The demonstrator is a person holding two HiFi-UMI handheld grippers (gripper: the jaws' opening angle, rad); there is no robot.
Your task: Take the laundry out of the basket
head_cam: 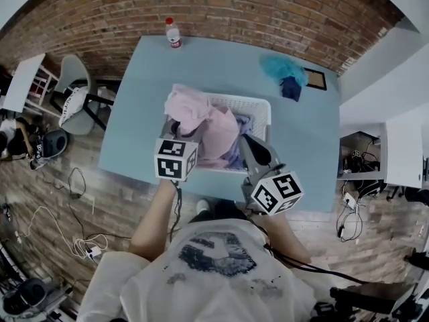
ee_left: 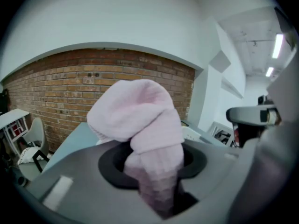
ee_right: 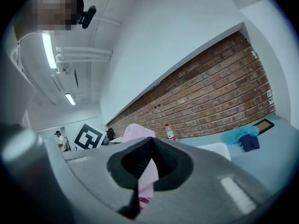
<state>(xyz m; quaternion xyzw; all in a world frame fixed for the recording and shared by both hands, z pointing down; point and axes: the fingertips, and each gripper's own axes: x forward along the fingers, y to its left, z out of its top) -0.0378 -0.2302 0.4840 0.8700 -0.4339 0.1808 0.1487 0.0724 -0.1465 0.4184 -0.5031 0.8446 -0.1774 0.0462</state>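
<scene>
A white laundry basket point(head_cam: 259, 106) stands on the light blue table point(head_cam: 134, 133). My left gripper point(head_cam: 178, 134) is shut on a pale pink fluffy cloth point(head_cam: 189, 108), which is bunched up above the basket's left side. In the left gripper view that cloth point(ee_left: 140, 120) fills the space between the jaws of the left gripper point(ee_left: 159, 183). My right gripper point(head_cam: 247, 143) is shut on a pink garment point(head_cam: 222, 131) over the basket. Its thin fabric point(ee_right: 148, 185) hangs pinched in the right gripper point(ee_right: 148, 167). Bluish-purple laundry point(head_cam: 241, 122) lies deeper in the basket.
At the table's far edge a bottle point(head_cam: 173, 33) stands upright. A teal and dark blue heap of clothes point(head_cam: 286, 74) lies at the far right beside a dark frame point(head_cam: 316, 79). A chair point(head_cam: 75, 102) and floor cables point(head_cam: 70, 227) are to the left.
</scene>
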